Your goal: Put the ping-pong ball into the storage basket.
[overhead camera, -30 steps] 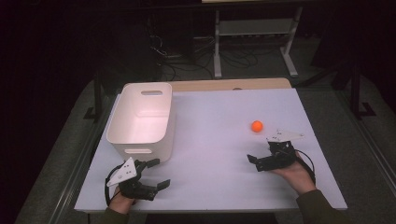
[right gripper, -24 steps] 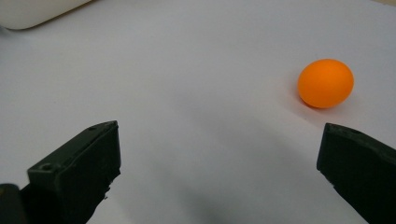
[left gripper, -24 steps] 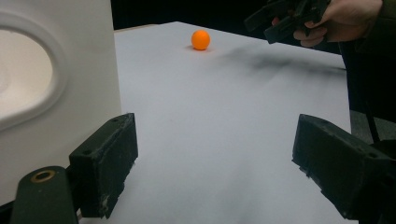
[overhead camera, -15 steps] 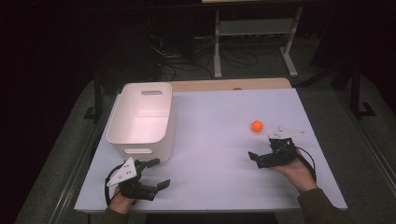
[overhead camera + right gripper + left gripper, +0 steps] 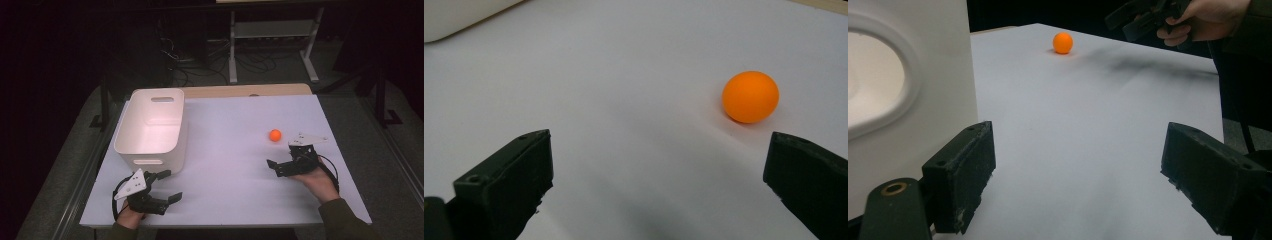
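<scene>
An orange ball (image 5: 275,135) lies on the white table toward the right. My right gripper (image 5: 281,158) is open just on the near side of it. In the right gripper view the ball (image 5: 750,96) sits ahead and to the right of the gap between the jaws of that gripper (image 5: 659,185), untouched. My left gripper (image 5: 171,185) is open at the front left, beside the white bin (image 5: 150,152). From the left gripper (image 5: 1078,175), the bin wall (image 5: 908,75) stands close at left. The ball (image 5: 1063,43) and the right gripper (image 5: 1143,17) appear far off.
The white bin is a deep tub with handle cut-outs and nothing visible inside. The table's front edge (image 5: 225,226) runs just behind both hands. A wooden strip (image 5: 245,91) borders the far edge. A metal rack and cables stand on the dark floor beyond.
My right gripper has shifted a little away from the person, closer to the orange ball. The left gripper, ball and bin have not moved.
</scene>
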Demonstrator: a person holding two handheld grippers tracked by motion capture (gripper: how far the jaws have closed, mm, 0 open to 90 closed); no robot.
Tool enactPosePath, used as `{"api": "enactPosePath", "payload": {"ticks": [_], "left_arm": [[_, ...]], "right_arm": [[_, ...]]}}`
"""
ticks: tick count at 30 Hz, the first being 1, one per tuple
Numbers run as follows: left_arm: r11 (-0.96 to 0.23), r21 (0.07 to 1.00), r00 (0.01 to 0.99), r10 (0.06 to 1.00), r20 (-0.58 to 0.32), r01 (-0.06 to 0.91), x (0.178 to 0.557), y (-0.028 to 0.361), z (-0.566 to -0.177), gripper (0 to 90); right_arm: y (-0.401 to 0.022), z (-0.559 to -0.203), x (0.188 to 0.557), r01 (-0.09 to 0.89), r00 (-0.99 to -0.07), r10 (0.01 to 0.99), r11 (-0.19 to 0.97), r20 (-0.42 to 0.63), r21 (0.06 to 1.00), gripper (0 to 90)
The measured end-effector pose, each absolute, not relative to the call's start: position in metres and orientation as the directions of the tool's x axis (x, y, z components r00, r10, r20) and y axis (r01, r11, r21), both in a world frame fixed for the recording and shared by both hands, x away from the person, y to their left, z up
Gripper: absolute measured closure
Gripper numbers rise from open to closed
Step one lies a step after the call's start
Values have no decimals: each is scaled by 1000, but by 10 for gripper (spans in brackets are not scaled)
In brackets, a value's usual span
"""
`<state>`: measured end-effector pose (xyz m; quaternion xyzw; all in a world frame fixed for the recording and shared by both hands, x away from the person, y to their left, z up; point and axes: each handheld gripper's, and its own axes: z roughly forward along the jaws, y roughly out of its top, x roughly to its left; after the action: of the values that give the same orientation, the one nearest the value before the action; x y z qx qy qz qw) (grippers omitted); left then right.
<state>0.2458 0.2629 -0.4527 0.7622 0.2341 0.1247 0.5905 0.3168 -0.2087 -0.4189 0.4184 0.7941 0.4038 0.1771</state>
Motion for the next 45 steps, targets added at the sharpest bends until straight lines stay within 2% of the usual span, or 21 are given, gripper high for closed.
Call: {"api": "enactPosePath", "payload": {"ticks": [45], "left_arm": [[-195, 958, 859, 505, -87, 211, 246, 263, -453, 140]], "right_arm": [[-216, -411, 338, 523, -558, 828, 297, 57, 799, 0]]}}
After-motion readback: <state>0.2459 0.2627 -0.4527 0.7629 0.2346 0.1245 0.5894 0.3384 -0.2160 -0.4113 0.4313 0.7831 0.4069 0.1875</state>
